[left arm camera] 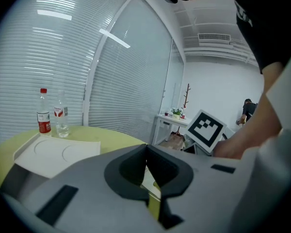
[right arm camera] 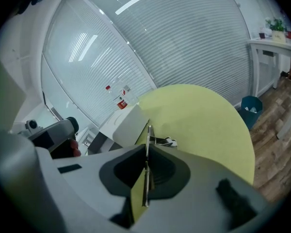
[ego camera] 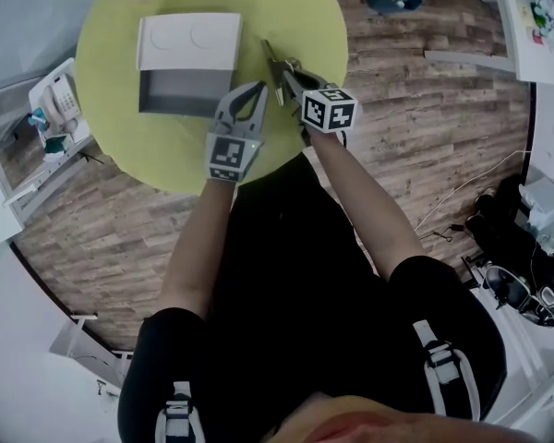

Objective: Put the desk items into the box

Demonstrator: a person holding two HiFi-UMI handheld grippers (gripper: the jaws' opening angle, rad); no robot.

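Table first: round and yellow-green, it carried nearly everything, and we stood at its near edge so that both arms could reach across it. On it the box lay open toward us, its white lid folded back flat behind the tray. We judged that this left the mouth free for dropping things in from above. The tray looked empty, so the task seemed barely begun.

Two bottles stood at the far rim beyond the box, well apart from both grippers.

The left gripper hung by the box's near right corner with its jaws pressed together and nothing between them. We took it to be waiting out of the way rather than working.

The right gripper was just beside it, to the right of the box, clenched on a thin metal strip. The strip was pinched by its flat faces, so in the right gripper view we saw it edge-on, running straight out past the pads. We thought that hold would keep it from swivelling. Its free end pointed away from us, alongside the box's right wall but outside it. Whether it was a ruler or some kind of blade, and whether it was clear of the tabletop, we could not tell. We reckoned the next move called for carrying it left over the tray.
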